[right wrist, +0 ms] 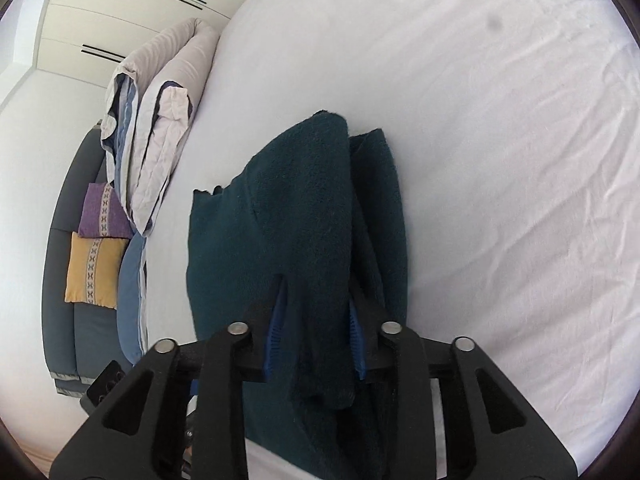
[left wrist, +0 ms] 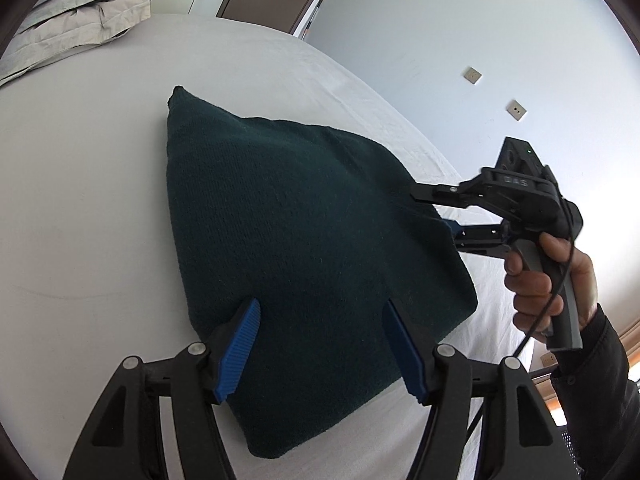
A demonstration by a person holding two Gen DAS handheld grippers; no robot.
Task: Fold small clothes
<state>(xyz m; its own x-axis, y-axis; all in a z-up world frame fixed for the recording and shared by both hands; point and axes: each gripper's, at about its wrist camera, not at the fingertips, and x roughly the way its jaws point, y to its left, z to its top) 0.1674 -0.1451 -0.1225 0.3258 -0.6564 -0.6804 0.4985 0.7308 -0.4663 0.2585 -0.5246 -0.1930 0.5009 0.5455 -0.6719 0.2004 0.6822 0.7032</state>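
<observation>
**A:** The left gripper point(left wrist: 320, 344), black-armed with ribbed blue pads, hangs with jaws parted over the near edge of a dark green knitted garment point(left wrist: 304, 264); nothing is pinched between them. To its right a person's hand point(left wrist: 548, 280) works the right gripper point(left wrist: 436, 212) at the cloth's far side.

**B:** And that one, is it gripping?

**A:** In its own view a thick fold of the green knit runs between the blue pads point(right wrist: 276, 332), but the jaws stand apart on either side of it, so I read it as let go rather than clamped.

**B:** Where does the garment lie?

**A:** On a white bedsheet point(left wrist: 80, 200), already doubled into a compact wedge, layers stacked. A grey rolled duvet point(right wrist: 160, 120) sits well apart.

**B:** So how far along?

**A:** Late, by my judgement: the main folds look done; perhaps a last flap to lay flat and smooth.
</observation>
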